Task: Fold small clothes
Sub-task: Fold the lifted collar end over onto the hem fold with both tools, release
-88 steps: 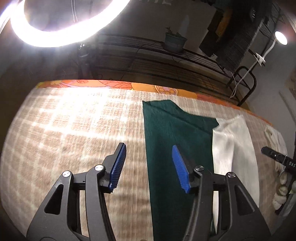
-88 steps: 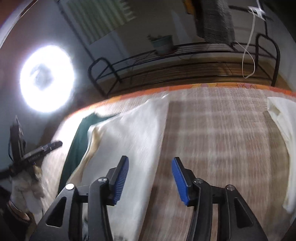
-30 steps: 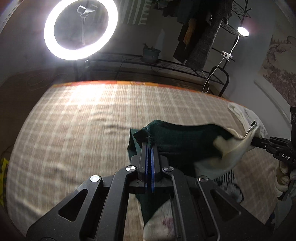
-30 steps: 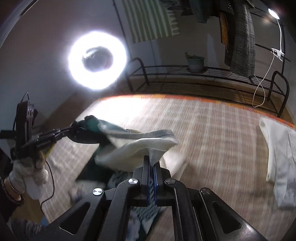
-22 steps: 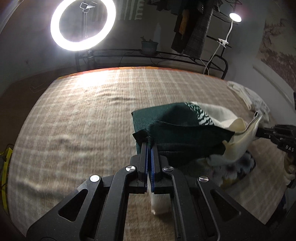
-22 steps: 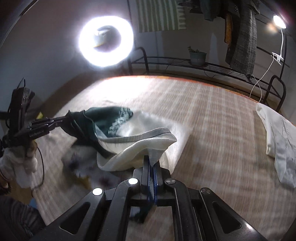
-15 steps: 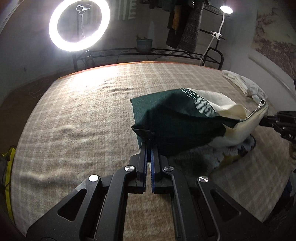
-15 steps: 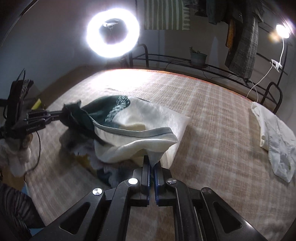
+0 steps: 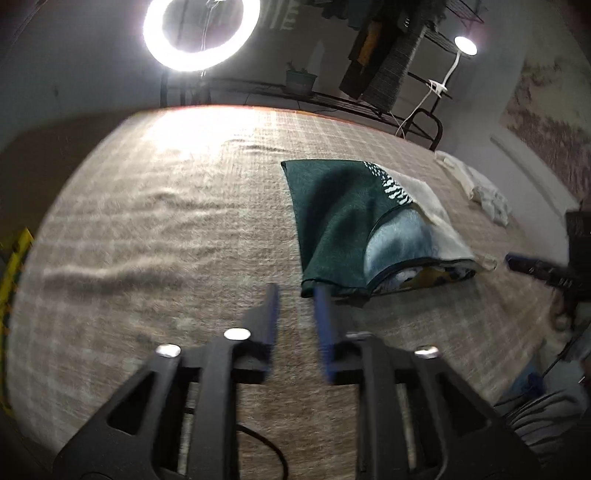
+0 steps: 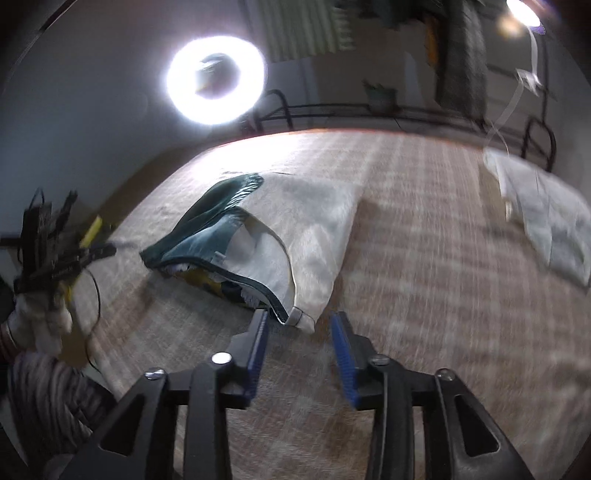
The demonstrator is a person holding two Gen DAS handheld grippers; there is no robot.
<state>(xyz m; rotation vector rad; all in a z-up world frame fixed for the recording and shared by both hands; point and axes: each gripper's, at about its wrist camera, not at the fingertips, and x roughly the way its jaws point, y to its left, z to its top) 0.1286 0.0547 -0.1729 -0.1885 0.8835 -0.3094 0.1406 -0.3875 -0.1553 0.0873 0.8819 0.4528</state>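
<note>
A small dark green and cream garment [image 9: 343, 221] lies folded over on the checked beige bedcover [image 9: 166, 229]; a patterned inner side shows at its near open edge. In the right wrist view the garment [image 10: 295, 236] shows cream on top with a dark trim. My left gripper [image 9: 295, 295] is open and empty, just short of the garment's green near corner. My right gripper [image 10: 299, 325] is open and empty, with the cream corner lying between its fingertips on the cover.
A second pale garment [image 10: 546, 218] lies crumpled at the right of the bed; it also shows in the left wrist view [image 9: 480, 188]. A ring light [image 9: 195, 33] and a metal rack [image 9: 332, 99] stand behind the bed. A yellow object [image 9: 11, 266] sits at the left edge.
Both grippers held the garment's corners, carried them over toward me and folded it. Both have now opened and let go; the garment lies flat on the cover.
</note>
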